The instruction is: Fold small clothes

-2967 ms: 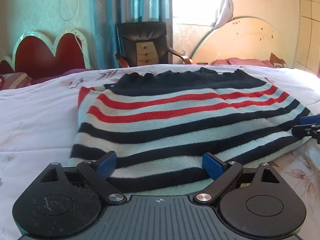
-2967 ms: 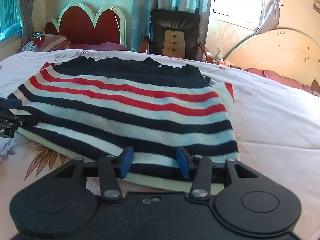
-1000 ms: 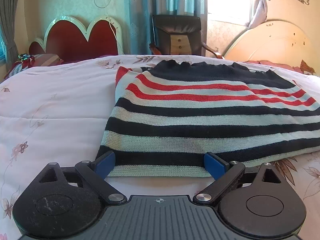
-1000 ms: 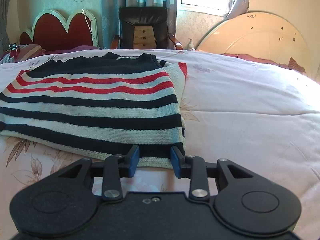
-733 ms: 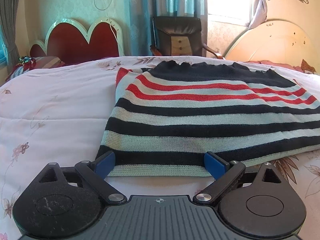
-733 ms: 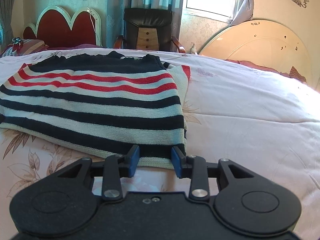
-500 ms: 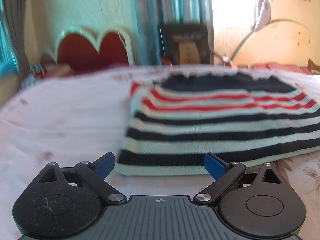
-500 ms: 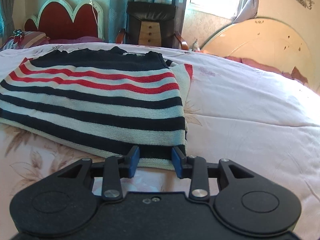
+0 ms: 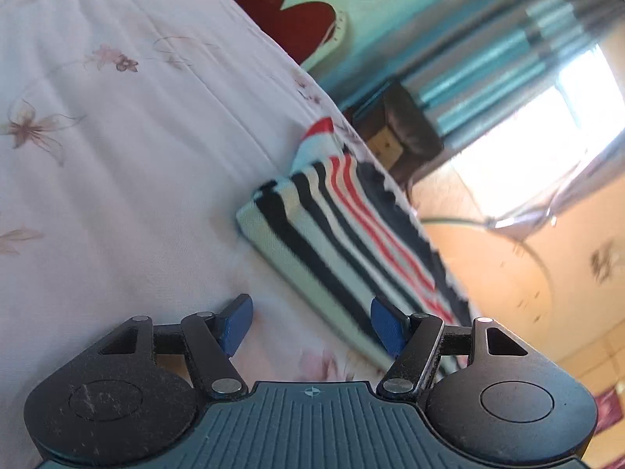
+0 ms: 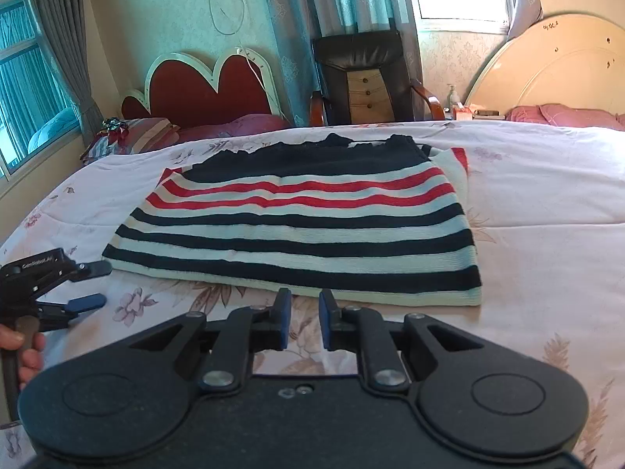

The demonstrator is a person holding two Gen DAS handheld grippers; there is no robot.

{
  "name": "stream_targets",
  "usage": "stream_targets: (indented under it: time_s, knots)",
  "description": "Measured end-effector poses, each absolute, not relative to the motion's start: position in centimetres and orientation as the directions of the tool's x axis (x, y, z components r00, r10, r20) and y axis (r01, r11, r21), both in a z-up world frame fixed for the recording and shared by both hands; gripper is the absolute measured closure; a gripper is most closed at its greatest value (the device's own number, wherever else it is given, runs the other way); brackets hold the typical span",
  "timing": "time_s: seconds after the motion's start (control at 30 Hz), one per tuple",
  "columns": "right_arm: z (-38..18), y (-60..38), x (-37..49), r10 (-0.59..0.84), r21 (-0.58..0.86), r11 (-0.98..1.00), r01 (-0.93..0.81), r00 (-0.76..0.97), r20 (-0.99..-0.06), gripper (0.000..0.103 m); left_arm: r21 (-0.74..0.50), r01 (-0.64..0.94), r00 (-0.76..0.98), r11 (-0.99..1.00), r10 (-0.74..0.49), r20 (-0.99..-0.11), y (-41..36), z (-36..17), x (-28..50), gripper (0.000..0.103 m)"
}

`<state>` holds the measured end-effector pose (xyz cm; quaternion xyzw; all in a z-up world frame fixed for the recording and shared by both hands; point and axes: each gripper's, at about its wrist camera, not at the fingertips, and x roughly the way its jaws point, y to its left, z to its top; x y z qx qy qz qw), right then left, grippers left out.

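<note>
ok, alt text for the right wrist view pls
A folded striped sweater in navy, white and red lies flat on a floral bedspread, untouched. The right gripper hovers just short of its near hem, narrowly open and empty; the left gripper, open, is at the left edge.

Striped sweater, navy/white/red, folded flat on floral bedspread, hem nearest.

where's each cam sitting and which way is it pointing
Left wrist: on the left gripper, rolled sideways, looking across the quilt at the striped sweater; only its own open jaws show.
Right wrist: on the right gripper, level, facing the sweater and chair; left gripper and fingers at left.
Shared: sweater, quilt, red headboard.
</note>
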<state>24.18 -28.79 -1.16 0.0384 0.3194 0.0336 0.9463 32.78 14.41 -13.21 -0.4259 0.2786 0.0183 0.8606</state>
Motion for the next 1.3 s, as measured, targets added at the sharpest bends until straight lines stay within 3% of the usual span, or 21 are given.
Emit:
stream_targets:
  time_s: [0.37,0.4,0.47,0.57,0.7,0.8,0.87,1.0,1.2,1.3]
  knots:
    - [-2.8,-27.2,32.3,0.144,0.24,0.971,0.001,0.797,-0.586,0.09,-0.72,-0.236,0.896,0.652,-0.141,-0.421,13.7,-14.5,39.7,0.038]
    - [-3.0,-26.9,33.0,0.142,0.239,0.971,0.003,0.796,-0.588,0.09,-0.707,-0.247,0.893,0.662,-0.128,-0.431,13.6,-14.4,40.1,0.044]
    - [-3.1,-26.5,34.3,0.137,0.241,0.971,0.011,0.794,-0.592,0.09,-0.714,-0.284,0.886,0.64,-0.111,-0.451,14.4,-14.6,40.4,0.075]
    - [-2.9,-26.0,35.8,0.13,0.228,0.974,0.011,0.793,-0.595,0.09,-0.771,-0.285,0.888,0.569,-0.146,-0.436,15.7,-15.5,41.2,0.081]
    - [-2.4,-24.5,37.5,0.108,0.15,0.988,-0.022,0.796,-0.595,0.09,-0.836,-0.183,0.935,0.518,-0.172,-0.311,16.0,-15.6,39.8,0.083]
    - [-2.9,-23.7,38.8,0.086,0.098,0.995,-0.034,0.802,-0.592,0.09,-0.848,-0.203,0.926,0.49,-0.185,-0.329,16.2,-17.2,39.9,0.083]
    - [-4.7,-23.1,40.4,0.052,0.036,0.999,-0.037,0.746,-0.664,0.093,-0.854,-0.211,0.921,0.476,-0.197,-0.337,16.3,-17.0,40.3,0.083]
    - [-6.0,-22.4,40.0,0.03,-0.063,0.994,-0.089,0.777,-0.629,0.093,-0.885,-0.209,0.921,0.416,-0.221,-0.322,16.5,-17.5,40.5,0.083]
    - [-6.4,-22.8,39.1,0.061,-0.065,0.99,-0.124,0.8,-0.597,0.094,-0.865,-0.225,0.922,0.449,-0.188,-0.338,15.8,-17.6,40.5,0.083]
    - [-5.2,-23.1,39.6,0.082,-0.032,0.991,-0.127,0.794,-0.602,0.102,-0.858,-0.224,0.924,0.463,-0.18,-0.338,15.8,-17.5,40.3,0.083]
